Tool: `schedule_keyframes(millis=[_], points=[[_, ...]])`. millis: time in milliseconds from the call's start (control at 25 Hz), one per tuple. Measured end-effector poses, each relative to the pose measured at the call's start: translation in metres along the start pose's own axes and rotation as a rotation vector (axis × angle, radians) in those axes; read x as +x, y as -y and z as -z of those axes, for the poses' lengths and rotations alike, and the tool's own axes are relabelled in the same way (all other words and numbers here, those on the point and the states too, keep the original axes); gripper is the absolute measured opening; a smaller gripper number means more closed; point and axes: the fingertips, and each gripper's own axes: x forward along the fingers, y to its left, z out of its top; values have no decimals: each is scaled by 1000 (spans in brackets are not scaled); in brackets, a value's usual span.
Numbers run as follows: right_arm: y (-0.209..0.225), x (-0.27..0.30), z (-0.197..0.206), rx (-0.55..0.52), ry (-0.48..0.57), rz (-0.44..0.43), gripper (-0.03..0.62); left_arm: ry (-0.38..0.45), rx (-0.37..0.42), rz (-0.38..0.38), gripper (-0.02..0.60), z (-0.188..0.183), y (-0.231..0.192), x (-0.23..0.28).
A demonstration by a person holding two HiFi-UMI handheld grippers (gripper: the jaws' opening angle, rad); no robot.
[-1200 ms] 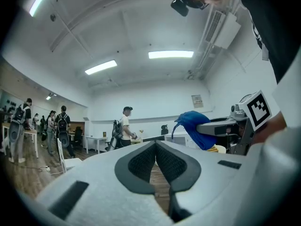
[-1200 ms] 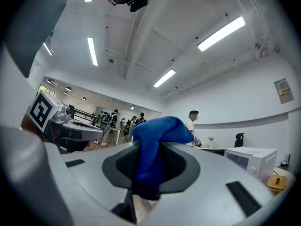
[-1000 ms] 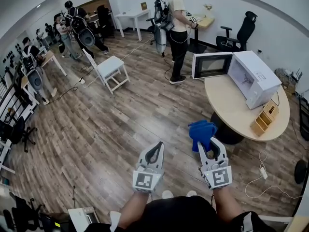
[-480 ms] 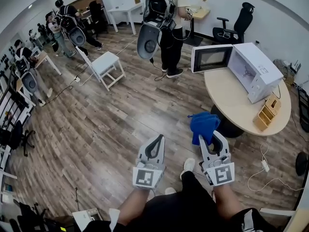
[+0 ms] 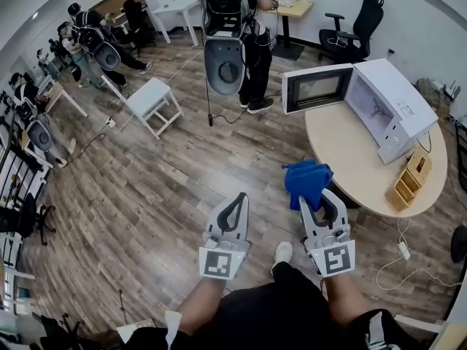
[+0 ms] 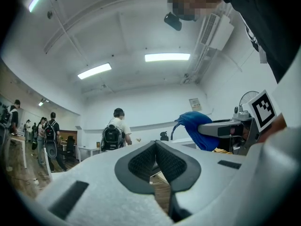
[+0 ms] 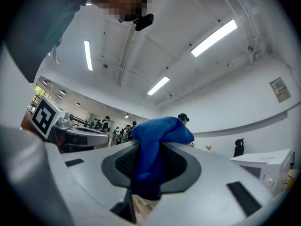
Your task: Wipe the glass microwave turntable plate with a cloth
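My right gripper [image 5: 315,197] is shut on a bunched blue cloth [image 5: 306,178], held over the wood floor just short of the round table [image 5: 349,172]. In the right gripper view the cloth [image 7: 157,142] fills the gap between the jaws and spills over their tips. My left gripper [image 5: 236,198] hangs beside it, shut and holding nothing [image 6: 155,143]. A white microwave [image 5: 398,100] stands on the table with its door [image 5: 315,88] swung open. I cannot make out a glass plate in its dark cavity [image 5: 373,112].
A wooden organiser [image 5: 411,179] sits at the table's near right edge. A person carrying a backpack and hanging gripper [image 5: 225,46] stands close to the microwave door. A white chair [image 5: 148,101] is at the left, an office chair [image 5: 355,26] behind the table. Cables [image 5: 403,257] trail on the floor at right.
I have stepped closer to the table, and the microwave looks nearer. The person with the backpack has turned and come closer. Both grippers keep their pose, cloth still held.
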Motion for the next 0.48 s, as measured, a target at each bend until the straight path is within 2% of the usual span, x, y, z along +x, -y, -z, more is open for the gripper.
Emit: schedule_keyframes(millis=[120,240,480], points=[[40,25,0,-16,30,14,98,-6,4,8,6,0,1,46],[81,40,12,-5,8,33,98,-13,8,20,6,3,8,91],[127,60,15,-27,68,54,98,-16,11,65,6,13,17,144]])
